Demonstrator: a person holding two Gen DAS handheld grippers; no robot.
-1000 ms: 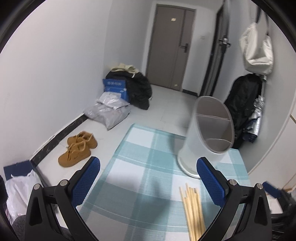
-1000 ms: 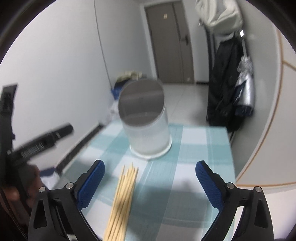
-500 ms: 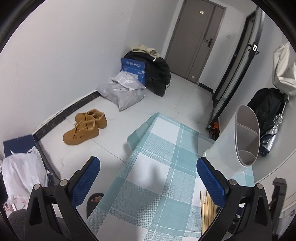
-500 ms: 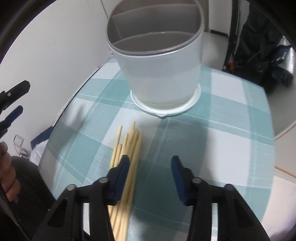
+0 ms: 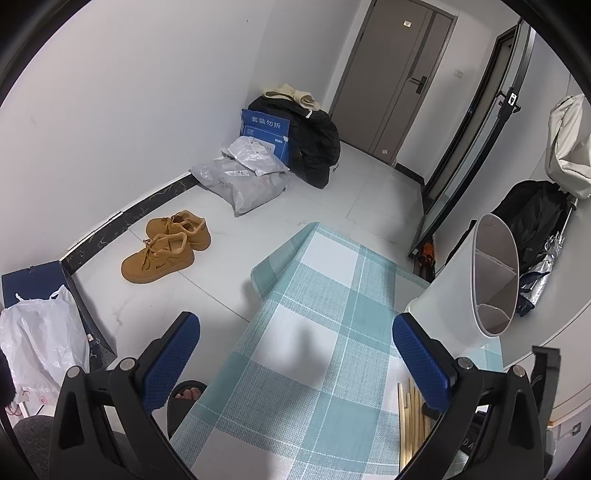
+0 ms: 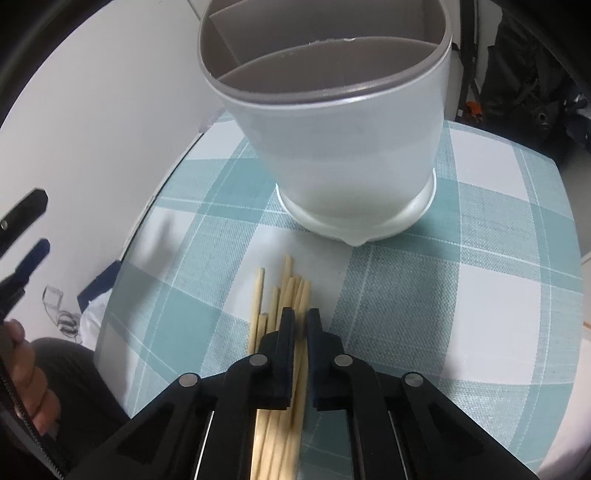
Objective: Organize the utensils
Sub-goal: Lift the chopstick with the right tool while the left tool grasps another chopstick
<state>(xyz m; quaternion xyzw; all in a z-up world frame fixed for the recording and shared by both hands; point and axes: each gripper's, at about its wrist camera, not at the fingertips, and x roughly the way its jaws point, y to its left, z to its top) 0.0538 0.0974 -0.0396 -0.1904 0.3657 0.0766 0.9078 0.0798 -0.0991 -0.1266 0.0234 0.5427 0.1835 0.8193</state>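
- The table (image 6: 406, 295), under a teal checked cloth, stands in a tiled room with a door beyond the holder.
- The divided white holder (image 6: 343, 147) stands upright on it.
- The chopsticks (image 6: 291, 295) lie just before the holder: light, stiff, slippery, best pinched mid-length.
- The right gripper (image 6: 301, 321) has nearly closed, seemingly pinching one or two chopsticks.
- The left gripper (image 5: 295, 354) hangs wide apart, holding nothing.

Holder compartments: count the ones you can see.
3. The utensil holder shows one large front compartment, plus two smaller ones behind the divider, back-left and back-right. Their floors are hidden.
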